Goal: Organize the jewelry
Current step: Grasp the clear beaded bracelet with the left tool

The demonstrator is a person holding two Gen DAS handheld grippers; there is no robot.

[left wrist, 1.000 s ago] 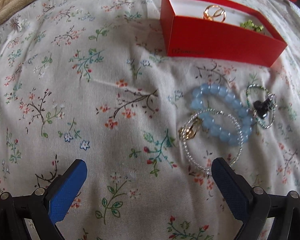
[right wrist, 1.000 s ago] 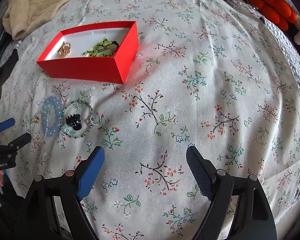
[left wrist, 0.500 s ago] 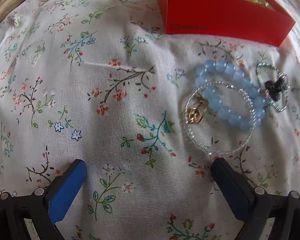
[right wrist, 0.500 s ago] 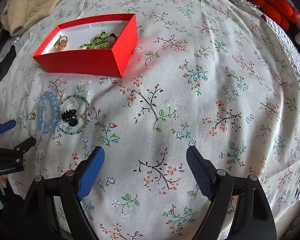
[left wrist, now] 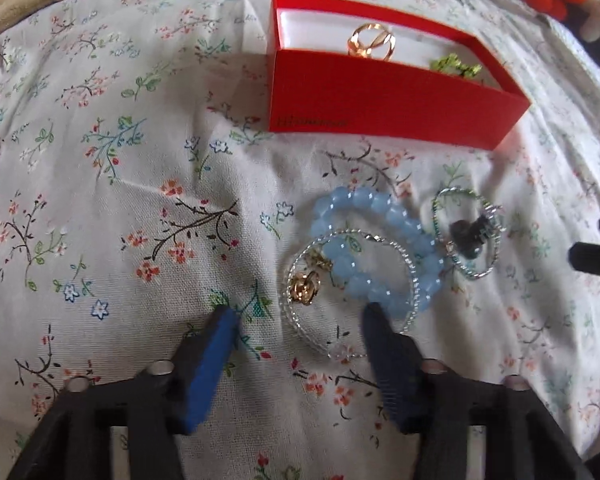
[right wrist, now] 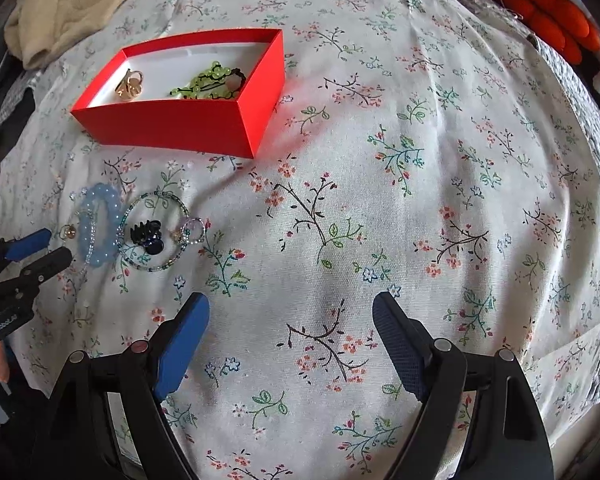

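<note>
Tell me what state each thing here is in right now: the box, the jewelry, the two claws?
Red box: lidless, holding a gold ring and green beads.
Blue bead bracelet: flat on the cloth, overlapped by the clear bead bracelet.
Black hair clip: lying inside a beaded loop.
Left claw: has just been closing, clear bracelet's edge between its fingers.
Right claw: open, empty.

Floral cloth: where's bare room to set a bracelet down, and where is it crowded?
Free: the wide stretch of floral cloth right of the red box, around the open right tongs; also left of the box. Crowded: below the box, where the blue bead bracelet, clear bead bracelet, green bead ring and dark clip overlap by the left tongs.
</note>
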